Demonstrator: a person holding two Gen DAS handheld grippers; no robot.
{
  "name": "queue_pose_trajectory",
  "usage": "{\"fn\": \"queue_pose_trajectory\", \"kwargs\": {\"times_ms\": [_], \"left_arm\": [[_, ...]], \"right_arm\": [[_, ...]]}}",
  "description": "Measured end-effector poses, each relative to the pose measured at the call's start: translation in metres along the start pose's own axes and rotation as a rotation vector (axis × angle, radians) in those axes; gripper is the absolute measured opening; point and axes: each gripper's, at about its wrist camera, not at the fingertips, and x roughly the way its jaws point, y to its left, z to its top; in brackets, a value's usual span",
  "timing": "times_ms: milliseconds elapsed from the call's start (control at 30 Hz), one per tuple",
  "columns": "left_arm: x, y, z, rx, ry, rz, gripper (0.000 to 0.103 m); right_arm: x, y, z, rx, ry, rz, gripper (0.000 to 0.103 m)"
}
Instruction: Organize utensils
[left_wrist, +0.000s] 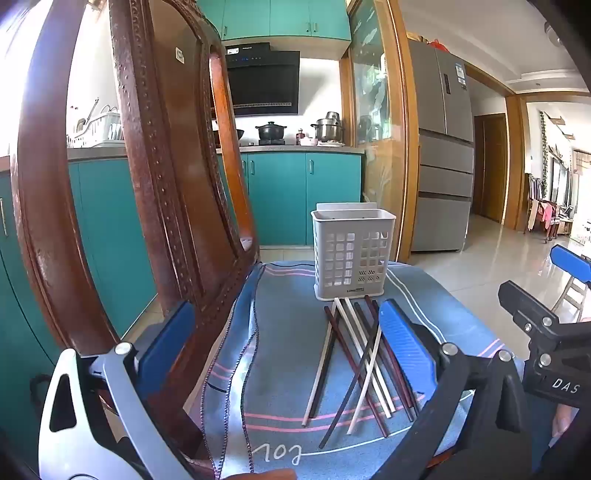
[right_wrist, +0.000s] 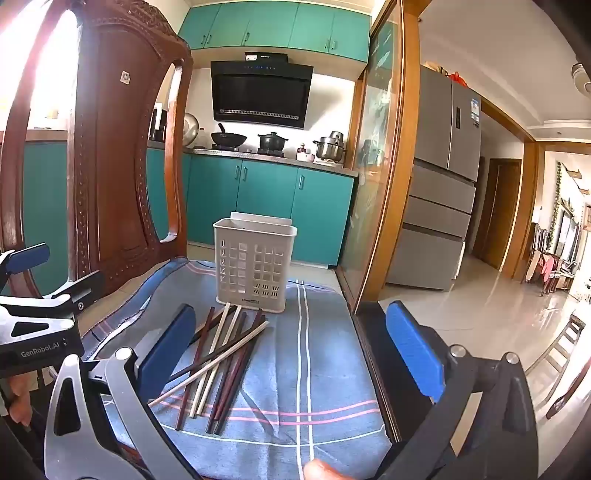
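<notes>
A white perforated utensil holder (left_wrist: 352, 253) (right_wrist: 255, 264) stands upright and empty-looking at the far end of a blue cloth. Several chopsticks (left_wrist: 360, 363) (right_wrist: 221, 362), dark red-brown and cream, lie crossed in a loose pile just in front of it. My left gripper (left_wrist: 290, 347) hovers wide open over the cloth, its right pad beside the pile. My right gripper (right_wrist: 291, 350) is also wide open, the pile lying near its left pad. Nothing is held by either. Each gripper shows at the edge of the other's view.
The blue striped cloth (left_wrist: 288, 369) (right_wrist: 317, 350) covers a seat. A carved wooden chair back (left_wrist: 173, 192) (right_wrist: 110, 177) rises close on the left. Teal kitchen cabinets (right_wrist: 269, 199), a stove with pots and a grey fridge (right_wrist: 443, 177) stand beyond. Tiled floor opens to the right.
</notes>
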Motion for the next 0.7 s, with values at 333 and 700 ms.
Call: {"fn": "queue_pose_trajectory", "kwargs": {"times_ms": [333, 700], "left_arm": [[-0.0025, -0.0002, 0.0010, 0.001, -0.001, 0.002, 0.099], [0.0002, -0.0002, 0.0013, 0.001, 0.000, 0.004, 0.099]], "right_arm": [[-0.0024, 0.0024, 0.0017, -0.001, -0.006, -0.005, 0.100], [-0.0025, -0.0005, 0.0019, 0.002, -0.010, -0.003, 0.100]]}}
